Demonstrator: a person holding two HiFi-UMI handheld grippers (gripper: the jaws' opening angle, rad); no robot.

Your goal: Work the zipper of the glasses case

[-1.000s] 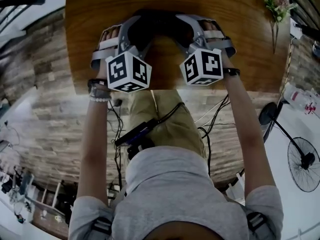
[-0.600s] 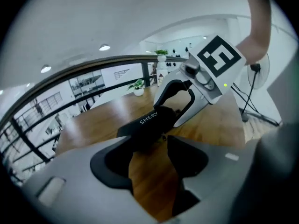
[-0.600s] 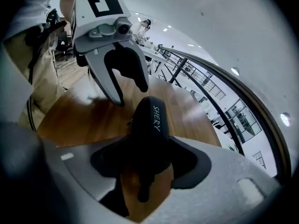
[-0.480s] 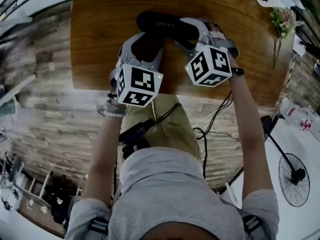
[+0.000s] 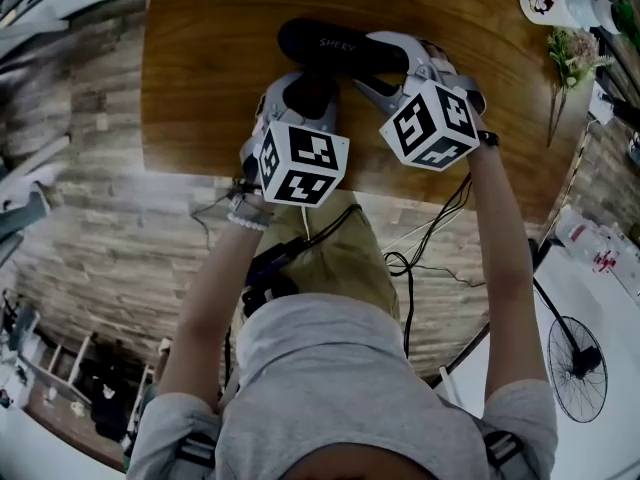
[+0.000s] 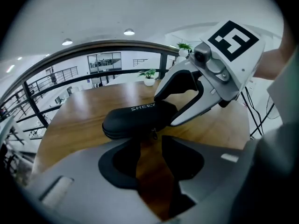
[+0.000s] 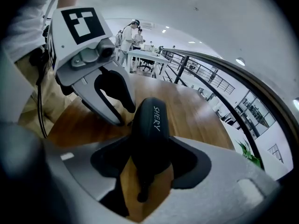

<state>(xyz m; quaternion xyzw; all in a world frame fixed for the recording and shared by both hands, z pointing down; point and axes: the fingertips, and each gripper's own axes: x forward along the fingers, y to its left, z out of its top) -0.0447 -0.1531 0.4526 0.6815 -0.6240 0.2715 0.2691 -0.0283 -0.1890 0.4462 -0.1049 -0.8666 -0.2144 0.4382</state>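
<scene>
The black glasses case [image 5: 340, 48] lies on the wooden table [image 5: 200, 68]. My right gripper [image 5: 388, 60] is shut on its right end; in the right gripper view both pads press the case [image 7: 152, 125] and a dark strap [image 7: 141, 190] hangs at its near end. My left gripper [image 5: 308, 80] points at the case's long near side. Its jaws have just been closing and stand half closed, with only bare wood between them. The zipper pull [image 6: 153, 134] hangs just beyond the tips of the left gripper [image 6: 150, 147].
The table's near edge [image 5: 200, 173] runs just under the marker cubes. A white bottle [image 5: 550, 6] and a flower sprig [image 5: 570, 53] sit at the table's far right. Cables [image 5: 420, 238] and a floor fan [image 5: 575, 363] lie below the table.
The left gripper has rolled and shifted from the case's left end to its near long side, with its jaws narrower. The right gripper has kept its hold on the case.
</scene>
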